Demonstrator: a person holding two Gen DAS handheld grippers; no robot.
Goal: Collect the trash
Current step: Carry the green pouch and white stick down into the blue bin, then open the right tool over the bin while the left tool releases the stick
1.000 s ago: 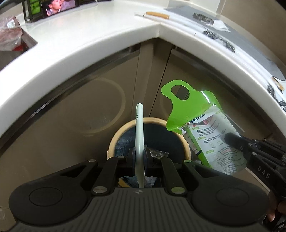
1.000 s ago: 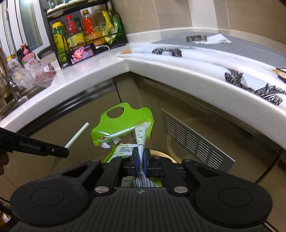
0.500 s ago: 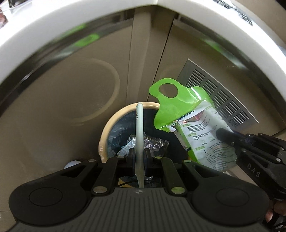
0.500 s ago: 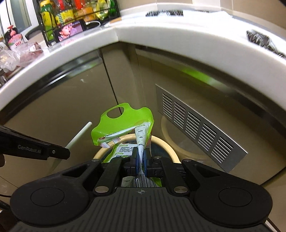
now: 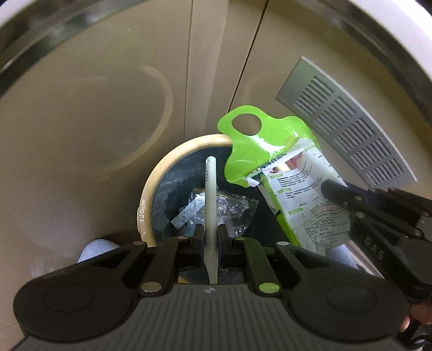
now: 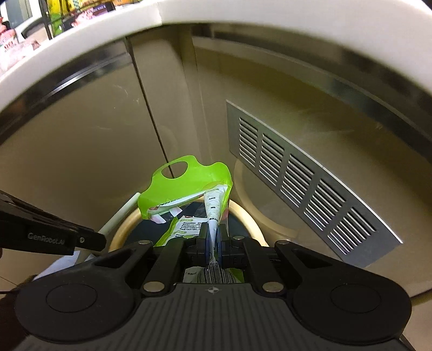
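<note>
Below the white counter edge (image 6: 270, 16), in front of the beige cabinet doors (image 5: 81, 121), a round trash bin (image 5: 151, 189) with a pale rim and a dark liner is standing on the floor. At the left side, the left gripper (image 5: 210, 237) is pointing steeply down over the bin opening, and its jaws are pinching a pale flat stick (image 5: 210, 189), which is standing upright between the pads. Under the stick, some clear crumpled plastic wrap (image 5: 216, 205) is lying inside the bin. To the right of the stick, a green and white pouch (image 5: 286, 172) with a hanging hole is hanging partly over the bin rim, not yet inside. The right gripper (image 6: 213, 240) is holding this pouch, with its jaws pressed together on the lower end of it. In the right wrist view the pouch is rising from the pads, above the bin (image 6: 243, 216). Further to the right, a grey vent grille (image 6: 310, 189) is sitting in the cabinet panel.
</note>
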